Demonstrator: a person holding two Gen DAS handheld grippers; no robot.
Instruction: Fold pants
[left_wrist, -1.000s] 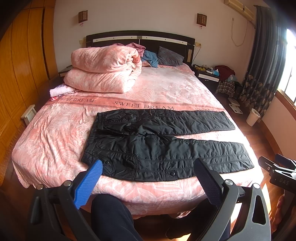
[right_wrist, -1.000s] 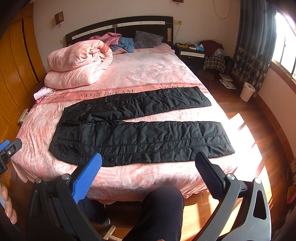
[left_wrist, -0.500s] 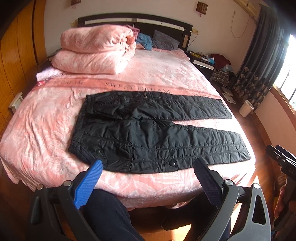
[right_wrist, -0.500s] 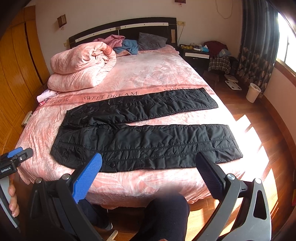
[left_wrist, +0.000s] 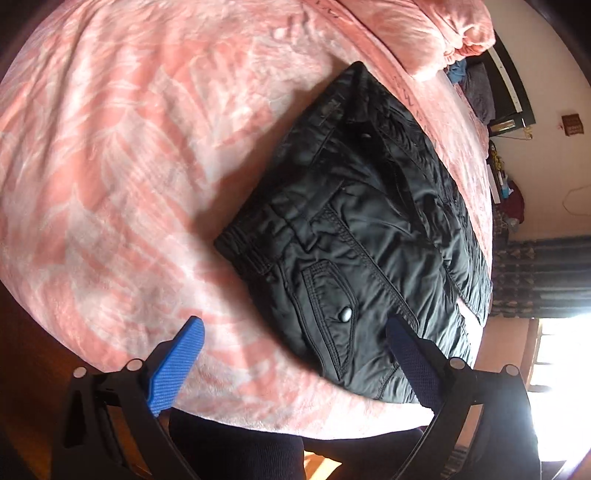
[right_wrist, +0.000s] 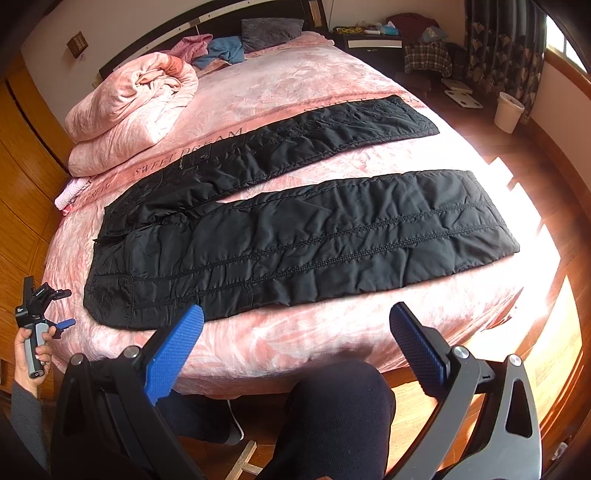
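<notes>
Lying flat on the pink bed (right_wrist: 332, 85) are the black pants (right_wrist: 295, 243), with both legs stretched out toward 3 o'clock and the waist end at 9 o'clock in the right wrist view. On the pink band of the bed cover you can read "SWEET DREAM" (right_wrist: 188, 153), just past the far leg. A big rolled pink blanket (right_wrist: 133, 110) sits at 11 o'clock, well apart from the pants.

The left gripper (left_wrist: 291, 347) is tipped over and sits close above the waist corner of the pants, near a pocket with a round snap button (left_wrist: 345, 315). Its fingers are spread wide and hold nothing. One blue finger (left_wrist: 177, 369) is over the bed cover and the other is over the pants.

The right gripper (right_wrist: 295, 334) hangs by the near edge of the bed, fingers spread wide with nothing between them. At 8 o'clock a hand (right_wrist: 31, 350) holds the left gripper's handle
</notes>
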